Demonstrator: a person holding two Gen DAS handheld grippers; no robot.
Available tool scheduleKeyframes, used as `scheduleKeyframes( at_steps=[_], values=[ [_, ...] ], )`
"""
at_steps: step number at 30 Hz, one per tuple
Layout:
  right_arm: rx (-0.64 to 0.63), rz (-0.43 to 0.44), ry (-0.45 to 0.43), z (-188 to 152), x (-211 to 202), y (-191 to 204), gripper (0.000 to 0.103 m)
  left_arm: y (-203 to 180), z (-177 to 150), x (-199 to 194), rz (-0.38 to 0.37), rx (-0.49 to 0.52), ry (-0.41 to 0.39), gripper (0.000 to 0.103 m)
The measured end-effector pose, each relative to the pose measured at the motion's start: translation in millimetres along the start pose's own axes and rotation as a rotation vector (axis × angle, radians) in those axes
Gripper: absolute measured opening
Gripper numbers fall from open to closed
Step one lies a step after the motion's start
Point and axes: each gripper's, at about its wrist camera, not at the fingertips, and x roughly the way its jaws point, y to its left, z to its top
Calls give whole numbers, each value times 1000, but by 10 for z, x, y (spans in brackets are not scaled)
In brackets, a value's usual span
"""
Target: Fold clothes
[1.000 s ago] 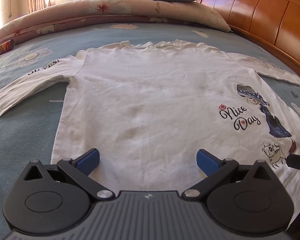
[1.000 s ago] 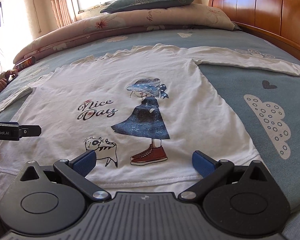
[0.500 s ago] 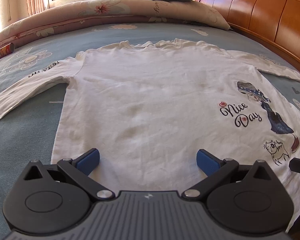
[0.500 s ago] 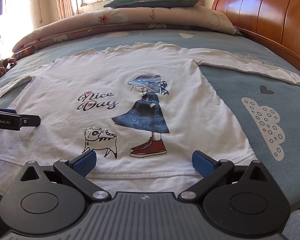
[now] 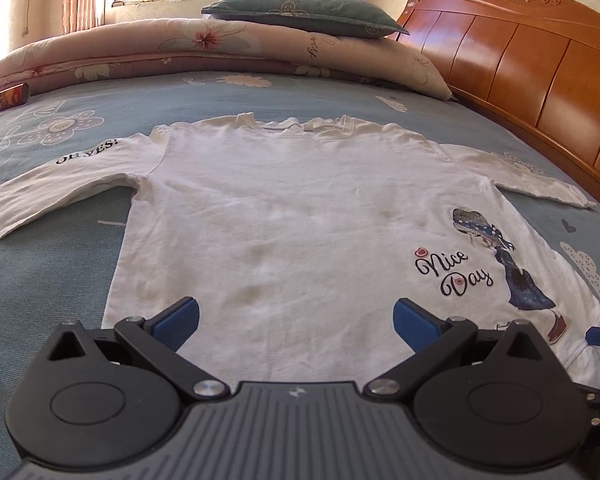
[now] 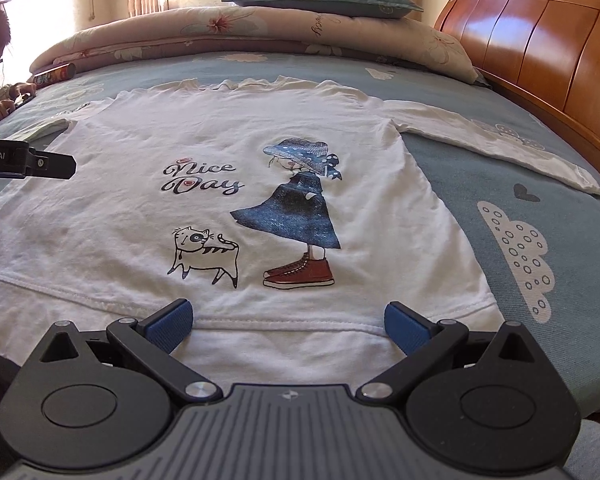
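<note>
I hold both tools at the hem end. L gripper (image 5: 296, 322) and R gripper (image 6: 288, 320): jaws wide, empty. Shirt (image 5: 300, 208) lies flat on bed (image 5: 52, 280) dead ahead, long axis running away toward collar, sleeves out sideways. R sits nearer print-side corner. Only L view shows "OH YES!" sleeve (image 5: 60, 184) in full.

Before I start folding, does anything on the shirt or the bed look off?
The shirt lies flat, sleeves spread, but faint yellowish stains mark its middle. A snack can lies on its side at the bed's far left edge.
</note>
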Motion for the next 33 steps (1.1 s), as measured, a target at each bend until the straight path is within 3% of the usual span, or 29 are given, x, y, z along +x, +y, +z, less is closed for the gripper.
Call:
scheduleKeyframes(
  at_steps=[7,10,14,22,27,31,33],
  values=[
    [4,-6,-11,-17,-7,11,103,-270,-30,-184,27,152,-153,102],
    [6,-7,-22,-33,-11,12,103,-358,-37,-61,26,188,-92,102],
    [11,-12,-24,-32,-4,18,103,-351,-89,153,-28,137,25,102],
    [22,-12,-12,-2,-35,22,103,-246,-37,104,-41,60,-6,102],
    [48,122,-101,60,-171,7,103,191,184,-92,-26,-101,-127,102],
    [106,297,-109,268,-67,48,103,616,205,-109,-59,-294,-139,102],
    [98,396,-89,404,36,146,103,743,173,-60,-88,-347,-110,102]
  ],
)
